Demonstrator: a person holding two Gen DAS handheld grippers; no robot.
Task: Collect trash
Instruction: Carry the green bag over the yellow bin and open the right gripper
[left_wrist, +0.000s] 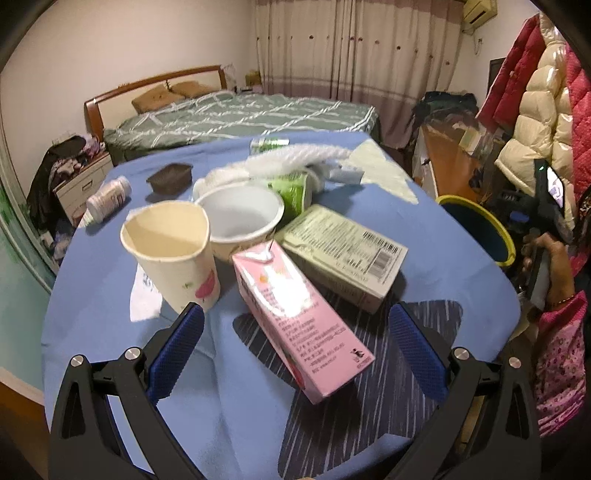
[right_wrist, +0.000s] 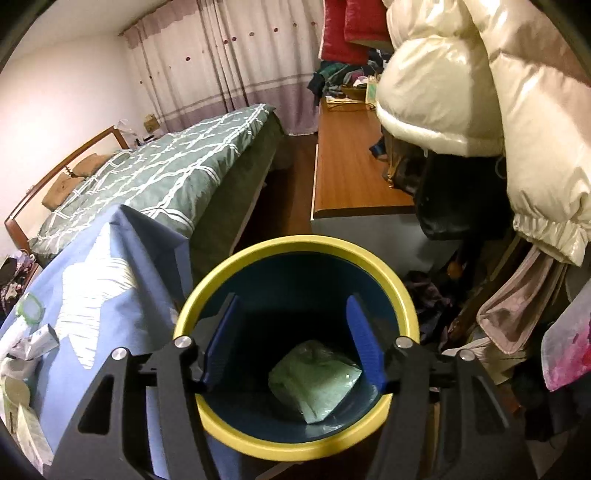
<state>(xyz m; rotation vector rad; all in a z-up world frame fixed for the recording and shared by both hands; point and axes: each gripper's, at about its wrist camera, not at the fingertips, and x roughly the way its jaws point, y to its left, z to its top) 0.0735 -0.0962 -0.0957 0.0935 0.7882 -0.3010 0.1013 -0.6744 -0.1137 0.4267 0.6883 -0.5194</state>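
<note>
From the left wrist, your left hand-held gripper (left_wrist: 295, 350) hangs tilted down over the near edge of the counter (left_wrist: 461, 258), jaws wide and holding nothing, with the pink carton (left_wrist: 295, 314) lying between the blue pads (left_wrist: 177, 350). It is not gripped yet. The carton leans across the green box (left_wrist: 347, 251) and sits close to the paper cup (left_wrist: 173, 251), so if you close from this angle the left pad may clip the cup and knock it into the white tub (left_wrist: 240, 218). A grip near the carton's low end could also let it swing. Farther off, the pill bottle (left_wrist: 109, 197) lies toward the left edge and could roll if the cloth gets tugged.

From the right wrist, your right hand-held gripper (right_wrist: 291, 343) points down into the yellow-rimmed bin (right_wrist: 295, 243) beside the counter's corner, jaws parted and empty. A green packet (right_wrist: 317, 384) lies at the bottom of the bin. Pull back carefully: the fingers sit inside the rim and could catch it and tip the bin.
</note>
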